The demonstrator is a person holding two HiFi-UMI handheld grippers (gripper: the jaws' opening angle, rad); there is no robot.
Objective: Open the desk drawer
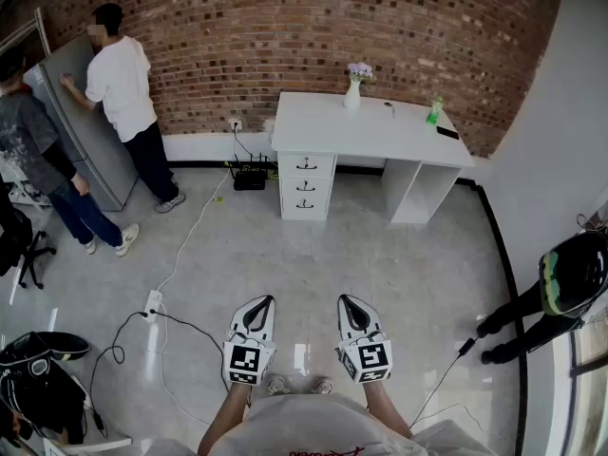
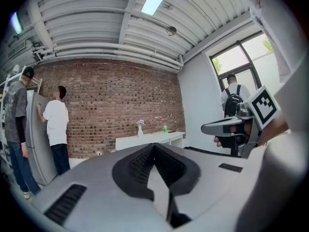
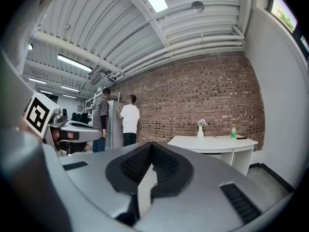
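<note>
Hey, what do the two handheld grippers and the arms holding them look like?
Both the left gripper and the right gripper are light grey shells tapering to a point, lined with black ribbed pads. Each carries a white cube printed with black square markers. No cables show on them. The person wears a pale short-sleeved shirt with red print.

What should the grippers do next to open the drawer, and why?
Probably the best next move is to step forward toward the desk. It stands far across the floor against the brick wall, and its three drawers all look closed. The left gripper and right gripper are shut, empty and nowhere near them.
</note>
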